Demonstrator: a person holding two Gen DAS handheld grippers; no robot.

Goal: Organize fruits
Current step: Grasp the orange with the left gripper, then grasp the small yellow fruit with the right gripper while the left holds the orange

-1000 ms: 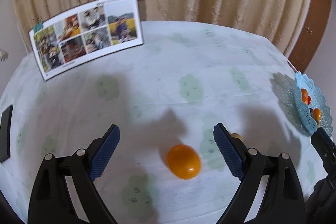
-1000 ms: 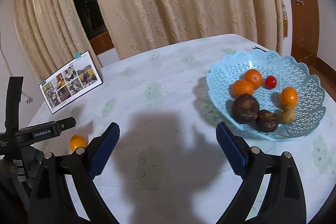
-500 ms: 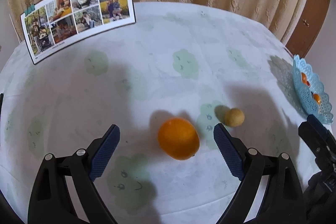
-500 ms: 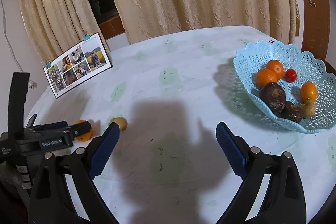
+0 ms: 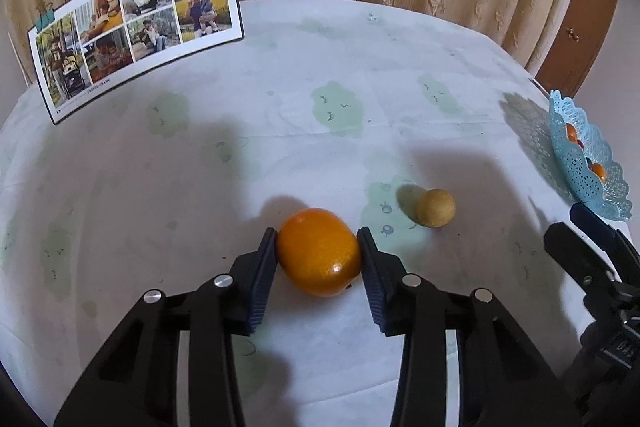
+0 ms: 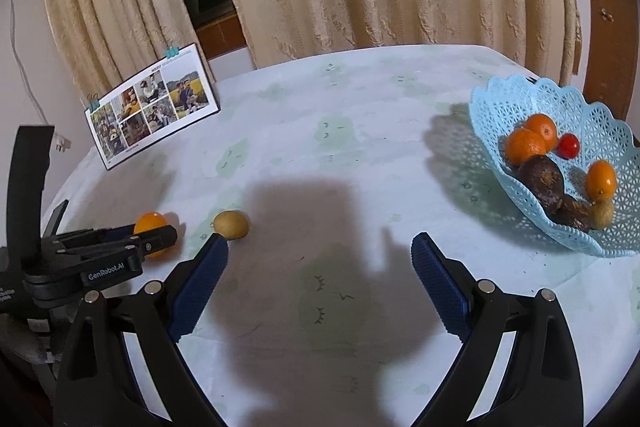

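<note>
Left gripper [image 5: 318, 253] closing on the orange [image 5: 319, 251], pads touching both its sides, fruit still resting on the table [image 5: 280, 99]. Right gripper [image 6: 320, 259] wide open, nothing between its jaws.

Relative to the orange: brown fruit [image 5: 436, 207] just beside it, toward the basket [image 5: 576, 155]; basket well apart, at the table's edge, already holding 2 oranges and several other fruits.

Risks, as judged:
- Round, glossy skin; could have squirted out of a grip set off the widest part.
- Could have knocked the brown fruit rolling when lifted or swung across.
- Could have bruised under hard squeezing.
- Could have tipped the light basket on a careless drop.
</note>
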